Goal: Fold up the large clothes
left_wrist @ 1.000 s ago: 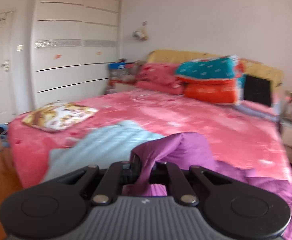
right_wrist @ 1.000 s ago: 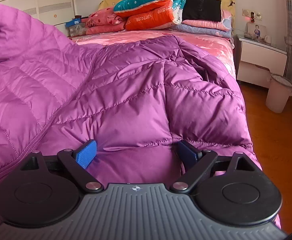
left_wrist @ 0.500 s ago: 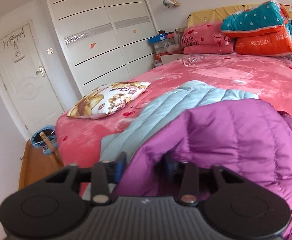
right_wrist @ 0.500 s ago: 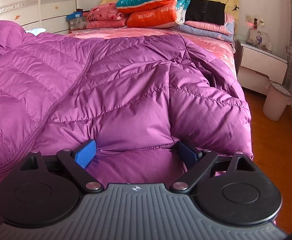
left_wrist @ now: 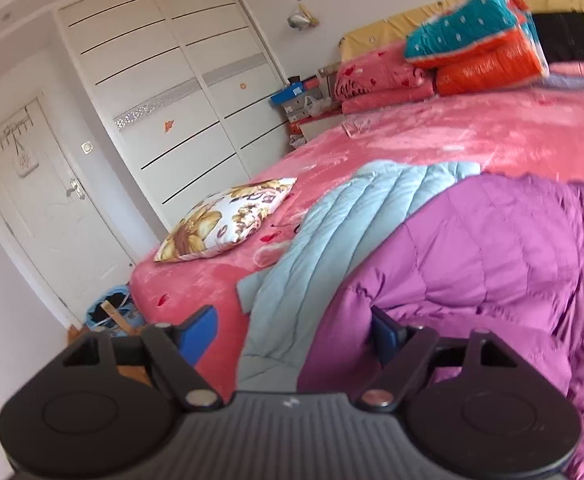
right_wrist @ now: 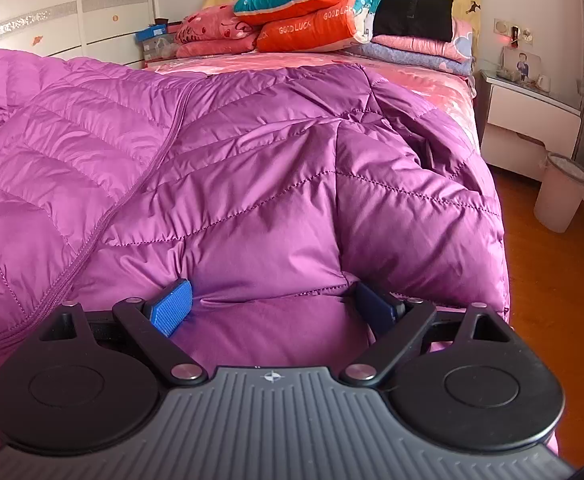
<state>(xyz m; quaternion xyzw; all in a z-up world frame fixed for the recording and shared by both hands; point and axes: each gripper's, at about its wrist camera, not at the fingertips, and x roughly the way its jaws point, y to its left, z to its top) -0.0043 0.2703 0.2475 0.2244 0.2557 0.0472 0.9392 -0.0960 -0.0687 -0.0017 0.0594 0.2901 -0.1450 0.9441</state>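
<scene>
A purple quilted down jacket (right_wrist: 252,168) lies spread over the near end of the pink bed (left_wrist: 472,136), its zip running down the left side. My right gripper (right_wrist: 272,307) stands open low over the jacket's hem, and a fold of the fabric sits between its blue pads (right_wrist: 170,306) without being pinched. My left gripper (left_wrist: 292,334) is at the jacket's left edge with its jaws opening wide. The purple jacket (left_wrist: 492,264) bulges beside the right pad (left_wrist: 384,336), free of both pads. A light blue quilted garment (left_wrist: 352,216) lies partly under the purple one.
A floral pillow (left_wrist: 228,220) rests at the bed's left edge. Folded quilts (right_wrist: 312,12) and pillows are stacked by the headboard. A white wardrobe (left_wrist: 172,100) and door stand left. A nightstand (right_wrist: 532,120) and a bin (right_wrist: 560,192) stand right on the wooden floor.
The left gripper has let go of the purple jacket and its jaws have spread wide. The raised fold has dropped flat onto the bed. The right gripper has not moved.
</scene>
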